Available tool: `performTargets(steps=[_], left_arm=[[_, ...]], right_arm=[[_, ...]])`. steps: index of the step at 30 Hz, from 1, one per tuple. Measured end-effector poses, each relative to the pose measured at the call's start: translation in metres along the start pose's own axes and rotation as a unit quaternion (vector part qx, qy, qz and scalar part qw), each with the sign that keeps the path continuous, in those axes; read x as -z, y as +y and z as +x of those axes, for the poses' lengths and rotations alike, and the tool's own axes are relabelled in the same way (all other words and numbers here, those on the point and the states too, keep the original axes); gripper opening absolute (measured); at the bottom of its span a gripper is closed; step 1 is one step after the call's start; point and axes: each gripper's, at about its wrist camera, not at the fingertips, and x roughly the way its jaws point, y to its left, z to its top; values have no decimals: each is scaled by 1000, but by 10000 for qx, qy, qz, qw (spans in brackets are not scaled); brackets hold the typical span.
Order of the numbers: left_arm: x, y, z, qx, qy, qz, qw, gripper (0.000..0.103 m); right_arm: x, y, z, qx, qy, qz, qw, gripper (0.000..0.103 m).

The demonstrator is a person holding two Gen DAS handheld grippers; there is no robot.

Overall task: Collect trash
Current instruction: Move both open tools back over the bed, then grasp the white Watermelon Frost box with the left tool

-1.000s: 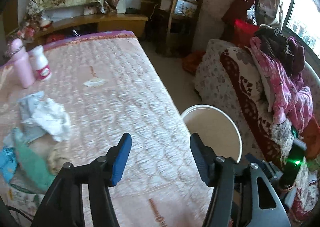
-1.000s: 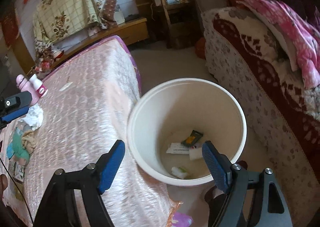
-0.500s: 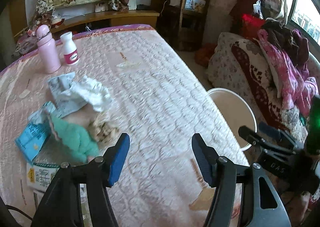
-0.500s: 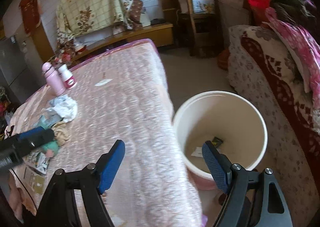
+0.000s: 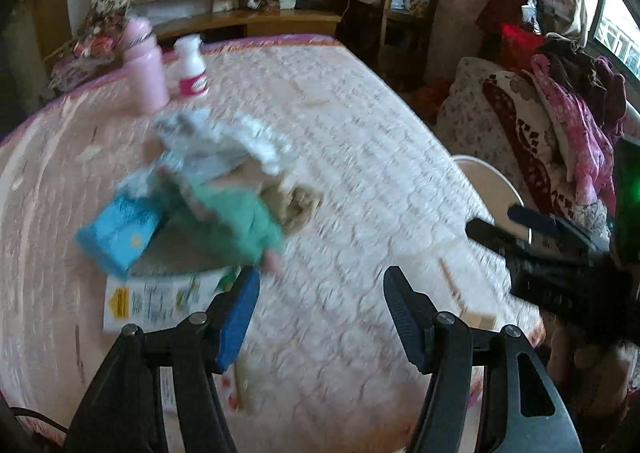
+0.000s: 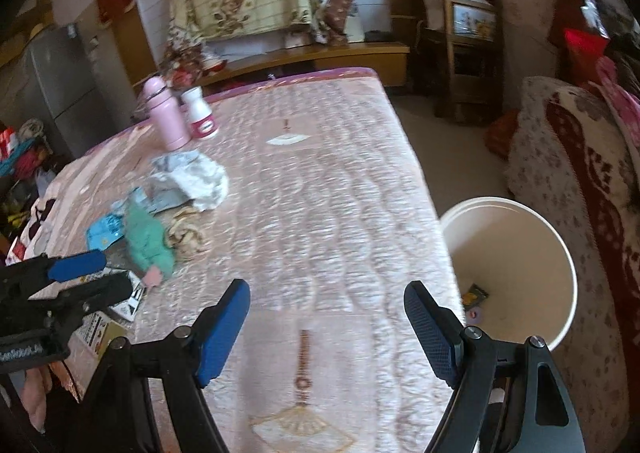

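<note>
1. Progress: a few small scraps are seen at the bottom of the white bucket, which stands on the floor just beside the table's right edge. The task is judged partly done.
2. Remaining: a trash pile lies on the quilted table cover, made up of crumpled white paper, a blue packet, a green wrapper and a printed carton.
3. Not counted as trash, in this judgement: a pink bottle and a white bottle stand upright behind the pile.
4. Left gripper: jaws are held moderately apart, nothing between them. The pile lies just ahead and to its left, untouched.
5. Right gripper: jaws are held wide and empty, over bare cover, between pile and bucket.
6. Detail in the left wrist view is blurred.
</note>
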Motion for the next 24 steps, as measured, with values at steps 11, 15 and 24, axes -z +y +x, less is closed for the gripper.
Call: performTargets(steps=[11,15,24], left_arm=[[59,-7,17,509,428,261,9974,65],[66,27,13,301,470,1,9984,65],[81,150,-15,-559,710,-880,9920,65]], right_arm=[[-4,39,16,-281,141,-227,9992,83],[-6,52,19,-335,174,-368,9986,83],[-6,77,32,-614,296,-521,9963,83]])
